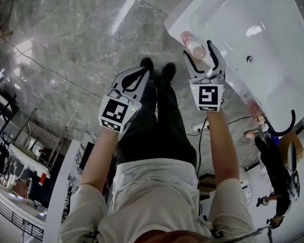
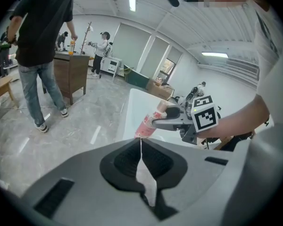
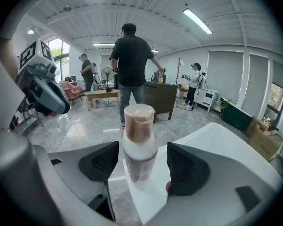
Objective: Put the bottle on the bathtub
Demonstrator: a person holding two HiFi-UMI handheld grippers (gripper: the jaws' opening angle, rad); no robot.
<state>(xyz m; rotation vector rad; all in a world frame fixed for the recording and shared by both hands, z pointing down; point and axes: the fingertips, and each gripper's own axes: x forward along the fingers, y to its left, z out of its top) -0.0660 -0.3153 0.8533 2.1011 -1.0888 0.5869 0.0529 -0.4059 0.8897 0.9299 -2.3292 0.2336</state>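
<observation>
Looking down through the head view, I saw the right gripper [image 1: 197, 48] reaching over the near corner of the white glossy bathtub [image 1: 185, 6]. Its fingers were spread wide on either side of the pale pink plastic bottle with a rounded tan cap [image 1: 192, 43]. In the right gripper view the bottle [image 3: 139, 140] stood upright on the tub's flat corner rim [image 3: 217, 140], between the two dark ribbed pads [image 3: 185, 166]. I could see a gap on each side, so neither pad touched it and the right gripper [image 3: 142, 160] gripped nothing.

The left gripper [image 1: 142, 75] hung lower and to the left, well apart from the tub, over the grey marbled floor [image 1: 66, 39]. In the left gripper view its jaws were pressed together with only a thin seam between them and nothing held [image 2: 141, 142]. Beyond them that camera showed the bottle [image 2: 148, 121] and the right gripper [image 2: 179, 121] at the tub's edge [image 2: 132, 107].

A person in a black T-shirt and blue jeans [image 3: 132, 60] stood farther back in the room, by a dark wooden counter [image 3: 159, 98].
</observation>
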